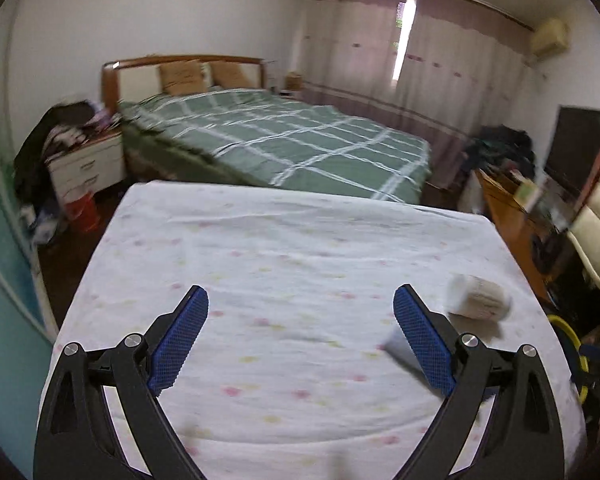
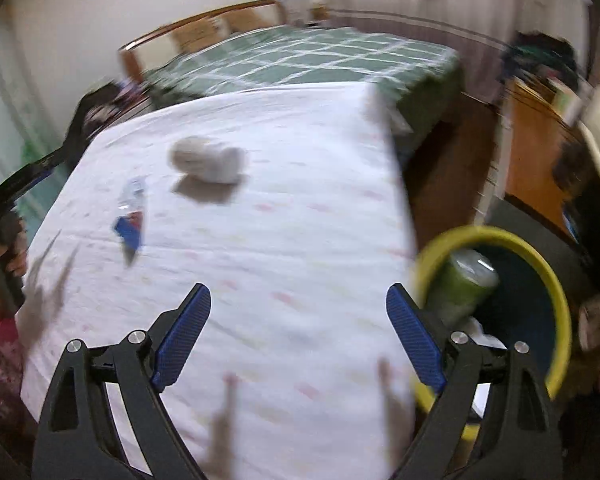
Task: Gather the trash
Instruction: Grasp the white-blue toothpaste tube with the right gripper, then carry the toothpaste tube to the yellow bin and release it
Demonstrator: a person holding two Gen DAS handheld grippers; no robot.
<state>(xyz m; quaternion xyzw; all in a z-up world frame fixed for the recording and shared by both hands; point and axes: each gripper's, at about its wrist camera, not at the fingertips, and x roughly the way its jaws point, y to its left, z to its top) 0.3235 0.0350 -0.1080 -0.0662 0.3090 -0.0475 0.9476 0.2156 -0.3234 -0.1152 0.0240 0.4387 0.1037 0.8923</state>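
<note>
A white paper cup lies on its side on the white flowered tablecloth, to the right of my open, empty left gripper. A flat wrapper lies partly hidden behind its right finger. In the right wrist view the cup and the blue and white wrapper lie far ahead and to the left of my open, empty right gripper. A yellow-rimmed bin stands by the table's right edge and holds a green can and white paper.
A bed with a green plaid cover stands behind the table. A nightstand with clothes is at the left, a wooden desk and a cream chair at the right. The bin's yellow rim shows at the table's right edge.
</note>
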